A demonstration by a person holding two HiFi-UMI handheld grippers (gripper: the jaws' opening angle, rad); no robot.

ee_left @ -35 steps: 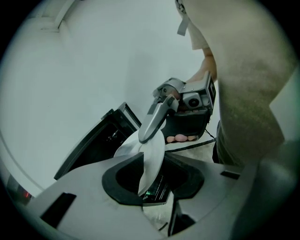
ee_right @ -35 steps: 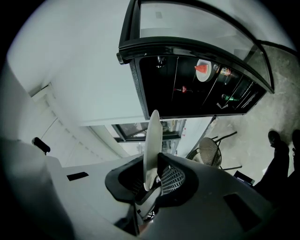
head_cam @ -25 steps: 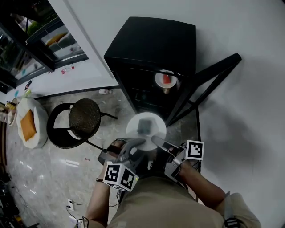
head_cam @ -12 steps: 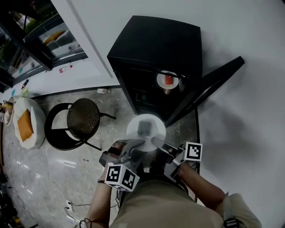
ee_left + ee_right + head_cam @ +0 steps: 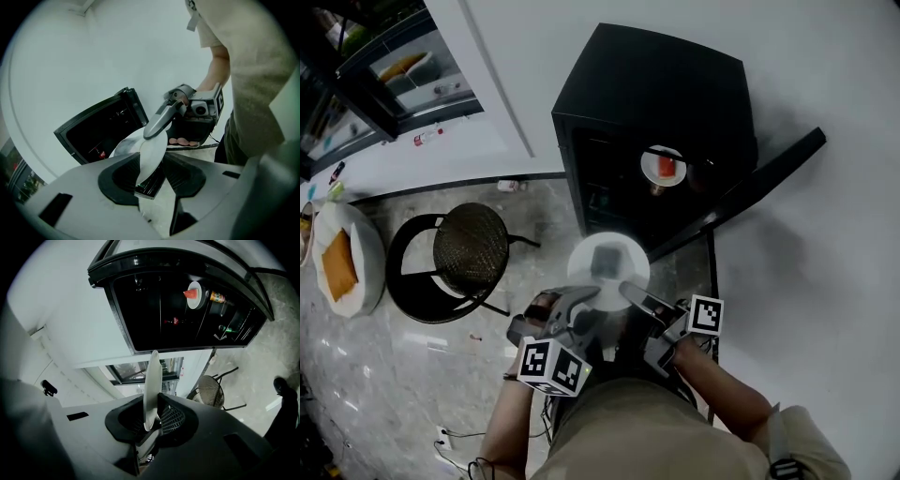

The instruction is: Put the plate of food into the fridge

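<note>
A white plate (image 5: 581, 269) with a grey piece of food (image 5: 606, 260) is held level just in front of the open black fridge (image 5: 666, 84). My left gripper (image 5: 586, 298) has the plate's near-left rim between its jaws, which are opening; the plate (image 5: 151, 150) still lies against a pad. My right gripper (image 5: 630, 292) is shut on the near-right rim, and the plate (image 5: 152, 380) stands edge-on between its pads. The right gripper (image 5: 157, 129) also shows across the plate in the left gripper view.
The fridge door (image 5: 750, 192) swings open to the right. Inside, a shelf carries another plate with red food (image 5: 662, 167) and a can (image 5: 216, 297). A round black chair (image 5: 469, 248) stands at the left, with a white cushion (image 5: 337, 262) beyond it. The floor is grey marble.
The head view has shifted, so the fridge sits further right and higher in the picture. The plate and both grippers keep their place in front of the opening.
</note>
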